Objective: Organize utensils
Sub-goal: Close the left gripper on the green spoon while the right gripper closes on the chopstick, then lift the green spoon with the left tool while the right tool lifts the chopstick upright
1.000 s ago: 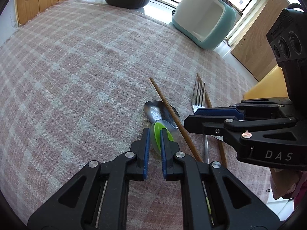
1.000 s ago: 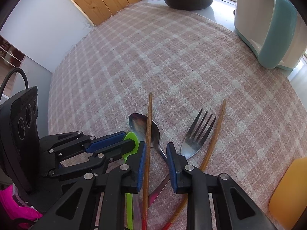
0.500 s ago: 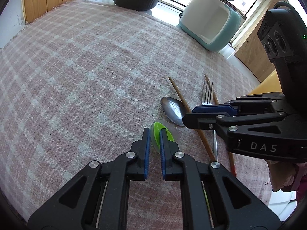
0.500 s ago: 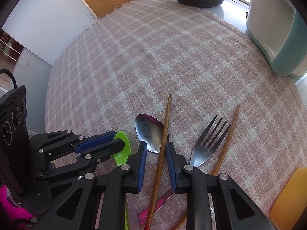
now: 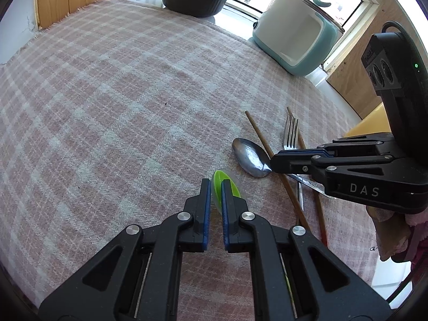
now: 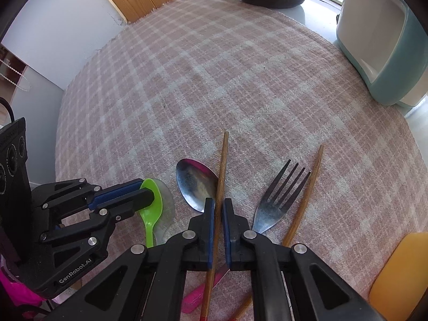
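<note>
Utensils lay on a plaid cloth. The left gripper had its jaws narrowed on the bowl of a green spoon, which lay over a clear spoon. The right gripper pinched one chopstick beside a metal spoon. A fork and second chopstick lay just right of them.

Pink-and-white check on the tablecloth. Lime green for the plastic spoon, silver with a pink handle for the metal spoon, silver for the fork, brown with red ends for the chopsticks. Black with blue pads on both grippers, left gripper and right gripper. Yellow lid on the black pot.
</note>
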Available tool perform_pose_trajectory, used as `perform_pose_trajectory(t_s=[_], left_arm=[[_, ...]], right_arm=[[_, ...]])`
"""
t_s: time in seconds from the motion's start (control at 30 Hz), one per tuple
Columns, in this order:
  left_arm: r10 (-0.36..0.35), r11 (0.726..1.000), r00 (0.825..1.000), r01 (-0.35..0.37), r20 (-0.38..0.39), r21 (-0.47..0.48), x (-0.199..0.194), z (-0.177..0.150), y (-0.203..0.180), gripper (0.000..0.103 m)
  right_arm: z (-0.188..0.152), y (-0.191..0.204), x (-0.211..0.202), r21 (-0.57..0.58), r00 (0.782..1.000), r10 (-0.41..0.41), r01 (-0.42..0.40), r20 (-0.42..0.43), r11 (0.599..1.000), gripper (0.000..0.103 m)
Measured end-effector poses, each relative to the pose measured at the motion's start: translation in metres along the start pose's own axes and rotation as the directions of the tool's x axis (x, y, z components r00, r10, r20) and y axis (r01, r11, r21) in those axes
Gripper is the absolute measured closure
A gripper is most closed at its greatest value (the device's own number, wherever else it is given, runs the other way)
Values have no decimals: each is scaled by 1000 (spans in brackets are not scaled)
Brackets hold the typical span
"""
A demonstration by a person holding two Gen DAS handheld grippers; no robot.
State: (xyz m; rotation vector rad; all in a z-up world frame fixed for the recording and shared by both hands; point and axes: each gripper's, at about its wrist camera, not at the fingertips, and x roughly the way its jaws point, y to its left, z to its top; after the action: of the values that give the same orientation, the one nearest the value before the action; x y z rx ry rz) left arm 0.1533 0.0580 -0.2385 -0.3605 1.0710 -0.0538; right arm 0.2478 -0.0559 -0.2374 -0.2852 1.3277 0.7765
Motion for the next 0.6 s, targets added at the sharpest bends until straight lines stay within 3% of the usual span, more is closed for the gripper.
perform_pose_trajectory(t_s=[0.5, 0.53, 0.6], left_arm=[[-19, 997, 1000, 17, -18, -81, -6, -2, 23, 97], [-15, 996, 1000, 13, -23, -85, -6, -2, 23, 95], [-5, 995, 999, 1, -35, -105, -8, -5, 24, 75]], right_arm=[[-6, -6, -13, 4, 1000, -1, 1, 25, 1000, 100], [-7, -5, -12, 1, 1000, -2, 2, 23, 1000, 100], [-8, -4, -12, -2, 1000, -3, 3, 20, 1000, 100]])
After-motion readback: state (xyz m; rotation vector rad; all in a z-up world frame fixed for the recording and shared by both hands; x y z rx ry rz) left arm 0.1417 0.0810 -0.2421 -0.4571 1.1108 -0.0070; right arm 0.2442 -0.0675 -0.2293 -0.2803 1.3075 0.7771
